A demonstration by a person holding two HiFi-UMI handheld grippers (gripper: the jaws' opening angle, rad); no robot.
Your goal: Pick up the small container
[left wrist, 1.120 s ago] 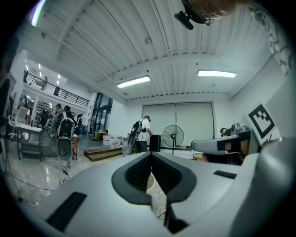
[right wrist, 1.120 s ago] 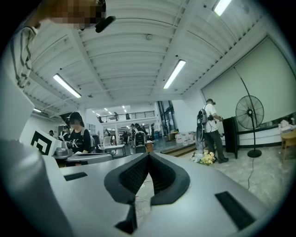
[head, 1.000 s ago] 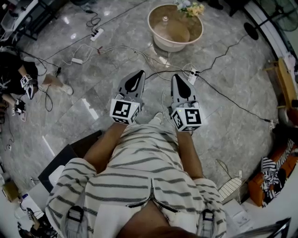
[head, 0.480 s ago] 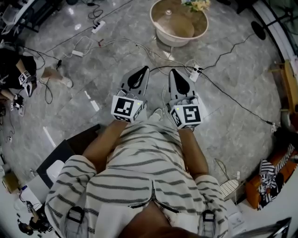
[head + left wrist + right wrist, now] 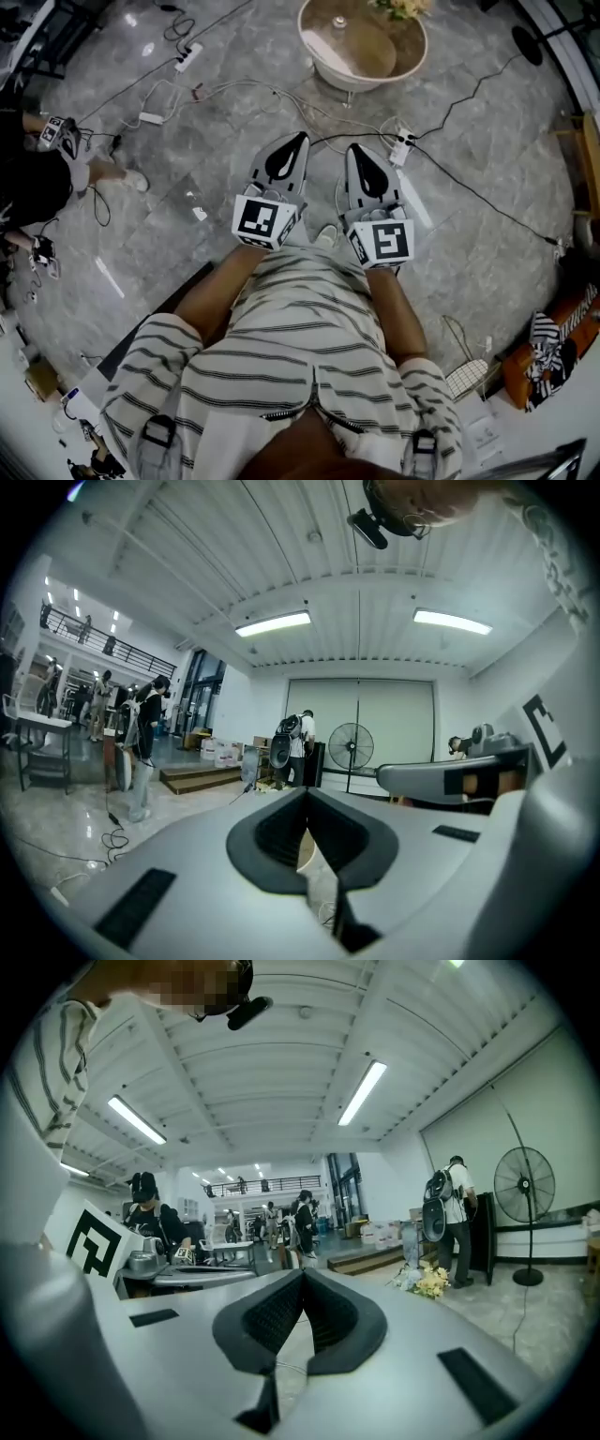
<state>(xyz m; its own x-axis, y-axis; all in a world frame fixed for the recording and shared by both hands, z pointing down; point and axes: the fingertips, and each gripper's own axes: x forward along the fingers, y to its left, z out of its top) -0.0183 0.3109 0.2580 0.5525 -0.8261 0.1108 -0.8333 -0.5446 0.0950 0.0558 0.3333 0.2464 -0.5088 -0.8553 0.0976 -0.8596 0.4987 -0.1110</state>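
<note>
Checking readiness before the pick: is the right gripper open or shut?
Shut: the right gripper has its jaw tips touching, with nothing between them.

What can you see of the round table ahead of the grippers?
The round table looks cream, with a thick raised rim and a tan glossy top. It stands upright on the grey stone-look floor at the head view's top edge, partly cropped. Yellow-white flowers and one small pale item, too small to identify, sit on it.
</note>
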